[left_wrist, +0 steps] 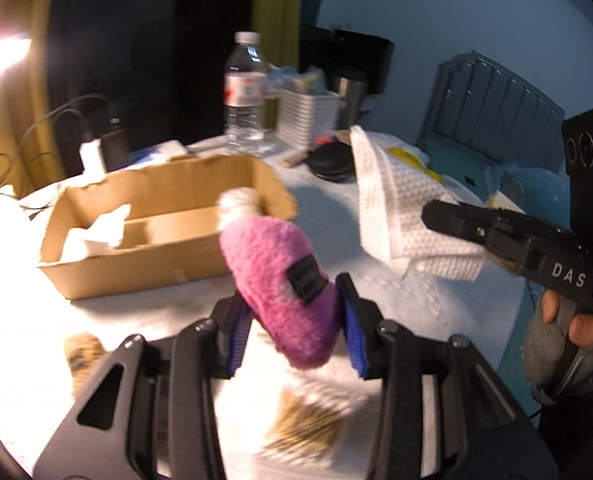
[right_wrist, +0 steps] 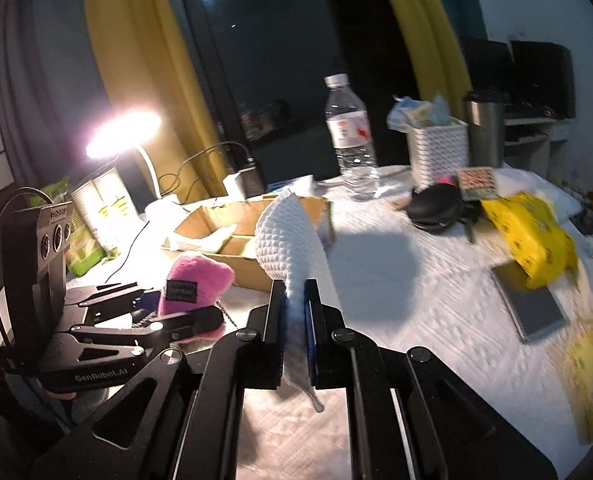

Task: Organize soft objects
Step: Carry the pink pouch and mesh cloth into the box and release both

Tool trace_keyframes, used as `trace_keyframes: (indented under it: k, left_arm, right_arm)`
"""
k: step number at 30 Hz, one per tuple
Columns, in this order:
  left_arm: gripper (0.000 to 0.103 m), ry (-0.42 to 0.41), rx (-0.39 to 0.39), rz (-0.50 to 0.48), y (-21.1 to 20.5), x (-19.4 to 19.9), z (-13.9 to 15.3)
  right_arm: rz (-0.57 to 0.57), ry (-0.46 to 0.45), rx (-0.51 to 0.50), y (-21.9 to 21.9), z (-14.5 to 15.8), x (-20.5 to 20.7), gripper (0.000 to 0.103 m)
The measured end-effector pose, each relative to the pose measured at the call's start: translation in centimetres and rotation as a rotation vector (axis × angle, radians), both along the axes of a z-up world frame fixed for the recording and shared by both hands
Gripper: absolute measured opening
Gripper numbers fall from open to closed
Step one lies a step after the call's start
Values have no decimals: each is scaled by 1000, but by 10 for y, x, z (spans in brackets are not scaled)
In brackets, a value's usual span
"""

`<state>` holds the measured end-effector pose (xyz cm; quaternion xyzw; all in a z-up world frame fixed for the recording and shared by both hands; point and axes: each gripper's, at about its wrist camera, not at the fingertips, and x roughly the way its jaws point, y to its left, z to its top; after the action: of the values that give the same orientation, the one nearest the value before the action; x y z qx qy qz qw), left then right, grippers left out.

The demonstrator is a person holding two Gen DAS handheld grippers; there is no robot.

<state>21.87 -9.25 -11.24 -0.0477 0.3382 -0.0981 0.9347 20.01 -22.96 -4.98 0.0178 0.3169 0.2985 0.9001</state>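
Two grippers: both are closed on soft things, lifted off the tabletop (right_wrist: 436, 280) near the cardboard box (left_wrist: 156, 236).
Left gripper (left_wrist: 292, 320): its blue-padded fingers (left_wrist: 354, 332) clamp a pink plush toy (left_wrist: 280, 280) from both sides; the toy tilts up toward the box's near right corner, above the tabletop.
Pink plush toy: fuzzy, with a dark sewn patch and a white fluffy tuft at its far end; from the right wrist view it sits just left of the box.
Right gripper (right_wrist: 294, 320): shut tight on the lower edge of a white waffle-textured cloth (right_wrist: 288, 240), which rises in a curved fold in front of the box's right end.
White waffle-textured cloth: in the left wrist view it hangs to the right of the box, off the tabletop.
Cardboard box: open-topped, with a divider along its length and ragged torn edges; crumpled white paper (left_wrist: 94, 232) lies in its left end.
Behind the box: a clear water bottle (left_wrist: 244, 92), a white ribbed basket (left_wrist: 306, 116) and a steel tumbler (right_wrist: 484, 132).
Right of the box: a black round case (right_wrist: 436, 204) and a yellow packet (right_wrist: 532, 236).
Left of the box: a lit desk lamp (right_wrist: 122, 134).
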Motion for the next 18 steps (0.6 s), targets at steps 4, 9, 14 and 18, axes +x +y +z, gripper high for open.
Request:
trace_keyframes:
  k: [4,9,14,18]
  left_arm:
    - [41,-24,-13,57,33,-5,6]
    - [41,-50,-29,111,67,-6,12]
    - [41,-68,-42,155,97,-8,14]
    - [41,-62,-37,191,123,-7,12]
  right_arm:
    - [25,-7,-14,25,6,7,10]
    - [56,-15,-37,50,11,16,10]
    - [89,-22,-63,80,16,30,10]
    - [117,-26,-74,106,18,40,10]
